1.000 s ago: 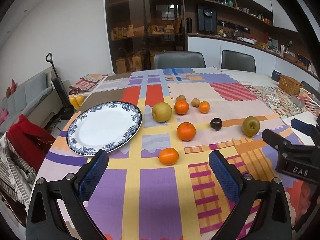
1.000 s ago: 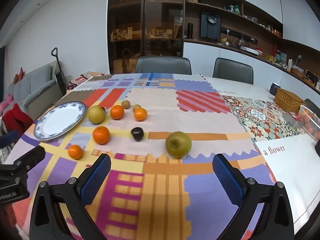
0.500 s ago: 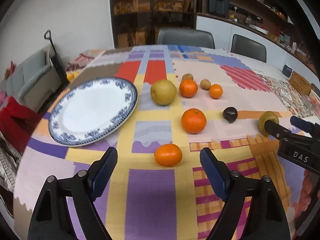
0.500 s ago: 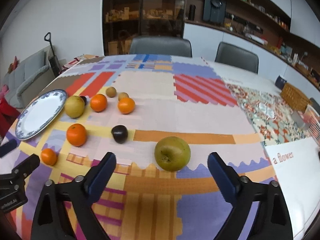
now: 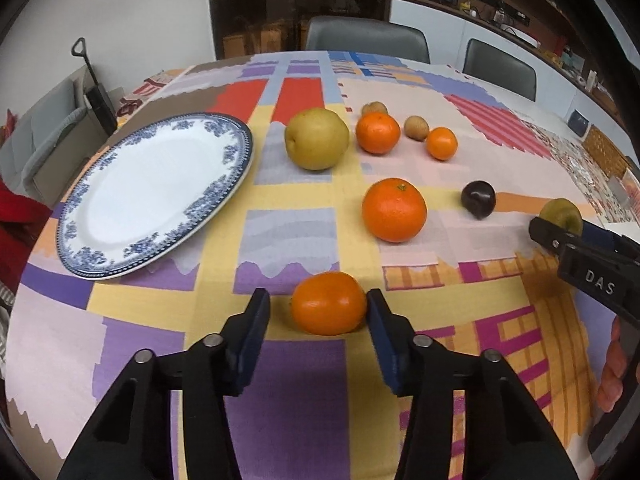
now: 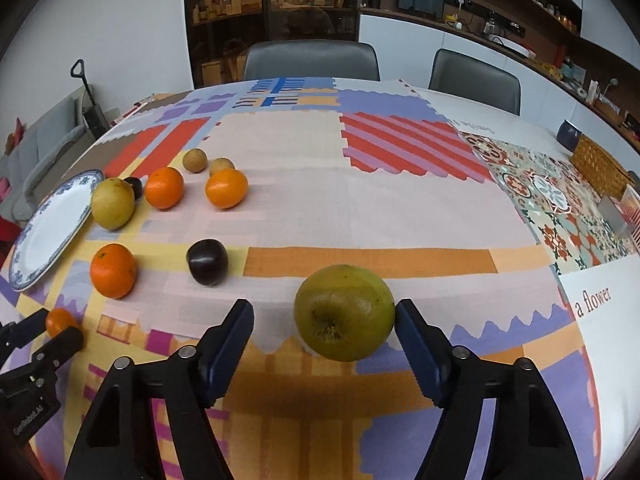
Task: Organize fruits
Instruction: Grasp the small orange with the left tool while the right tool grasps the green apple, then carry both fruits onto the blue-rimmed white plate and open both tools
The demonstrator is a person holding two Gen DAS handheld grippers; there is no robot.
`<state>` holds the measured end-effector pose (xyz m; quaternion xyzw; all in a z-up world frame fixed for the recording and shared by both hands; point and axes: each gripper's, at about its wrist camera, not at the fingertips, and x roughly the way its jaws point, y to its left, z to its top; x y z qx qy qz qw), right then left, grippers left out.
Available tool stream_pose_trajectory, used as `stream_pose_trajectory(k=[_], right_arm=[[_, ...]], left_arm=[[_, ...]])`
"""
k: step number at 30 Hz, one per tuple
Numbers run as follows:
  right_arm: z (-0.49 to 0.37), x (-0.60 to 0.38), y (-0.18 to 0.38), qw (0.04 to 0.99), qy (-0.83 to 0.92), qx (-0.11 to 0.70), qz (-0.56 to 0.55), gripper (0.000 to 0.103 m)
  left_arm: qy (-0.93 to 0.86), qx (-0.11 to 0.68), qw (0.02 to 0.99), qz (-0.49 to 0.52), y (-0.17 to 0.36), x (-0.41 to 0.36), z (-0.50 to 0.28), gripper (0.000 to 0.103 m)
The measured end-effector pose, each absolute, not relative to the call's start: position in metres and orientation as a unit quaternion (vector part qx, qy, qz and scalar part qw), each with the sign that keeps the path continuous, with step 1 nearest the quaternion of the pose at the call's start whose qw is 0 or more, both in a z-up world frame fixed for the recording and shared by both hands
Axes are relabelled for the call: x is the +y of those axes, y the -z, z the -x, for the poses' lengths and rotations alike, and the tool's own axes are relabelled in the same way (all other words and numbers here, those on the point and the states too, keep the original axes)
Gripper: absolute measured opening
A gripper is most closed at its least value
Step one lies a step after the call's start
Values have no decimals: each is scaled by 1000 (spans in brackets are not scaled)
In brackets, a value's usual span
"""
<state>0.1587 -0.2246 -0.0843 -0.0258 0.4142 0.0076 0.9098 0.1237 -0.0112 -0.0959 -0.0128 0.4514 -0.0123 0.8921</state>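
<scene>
- Orange mandarin (image 5: 327, 303) sits on the table (image 5: 288, 392) between the pads of the left tool (image 5: 318, 312); jaws closing, right pad at the fruit's side, left pad with a clear gap. Not gripped.
- Green-yellow apple (image 6: 344, 311) sits between the pads of the right tool (image 6: 324, 322); jaws closing, right pad just at the skin, left pad well apart from it. Not gripped either.
- Both fruits rest on the patchwork tablecloth (image 6: 360, 216), mandarin on the yellow/purple checks, apple at the edge of an orange patch.
- Blue-and-white plate (image 5: 152, 196) lies bare at the table's left side, nothing on it.
- Yellow pear (image 5: 317, 138) just right of the plate rim.
- Two oranges: one (image 5: 377, 133) beside the pear, a larger one (image 5: 394, 209) nearer, beyond the mandarin.
- Small tangerine (image 5: 441, 143) right of the far orange; two small brown fruits (image 5: 416, 127) near it, type too small to tell.
- Dark plum (image 5: 478, 199) between the big orange and the apple; right wrist view shows a second dark fruit (image 6: 134, 187) tucked behind the pear.
- Right tool shows at the right edge of the left wrist view, at the apple; a hand (image 5: 612, 376) shows below it.
- Wicker basket (image 6: 600, 168) at the table's far right; two grey chairs (image 6: 312, 60) behind.
</scene>
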Motion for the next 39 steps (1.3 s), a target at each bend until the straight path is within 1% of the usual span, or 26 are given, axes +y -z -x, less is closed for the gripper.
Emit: stream_pose_trajectory(k=[2,5,7,9,10,18,25,39], right_arm=[[-161,-224,87,908,-7,418,28,71],[-166,-225,91,904,-3,427,30,66],[-169,-227,94,903,3,428,32,62],[-169,-228,94,904,9,426,35,54],[-169,-229,94,904,10,425,37,52],[-163,-229,90,907,-10,421,21,51],[-142,-212,71,915,-54,399,10,51],[-126,-143,39,912,-158,378,3,51]], left_arm=[[12,450,893,10,96,-12,-124,44],[17,450,893,8,96,-12,-125,36],[18,449,893,5,95,-13,-125,36],[18,447,894,2,95,-14,-126,36],[19,446,895,-1,95,-14,-125,36],[30,426,904,-12,86,-14,-121,36],[45,403,914,-9,74,-4,-114,36],[32,364,931,17,42,52,-96,36]])
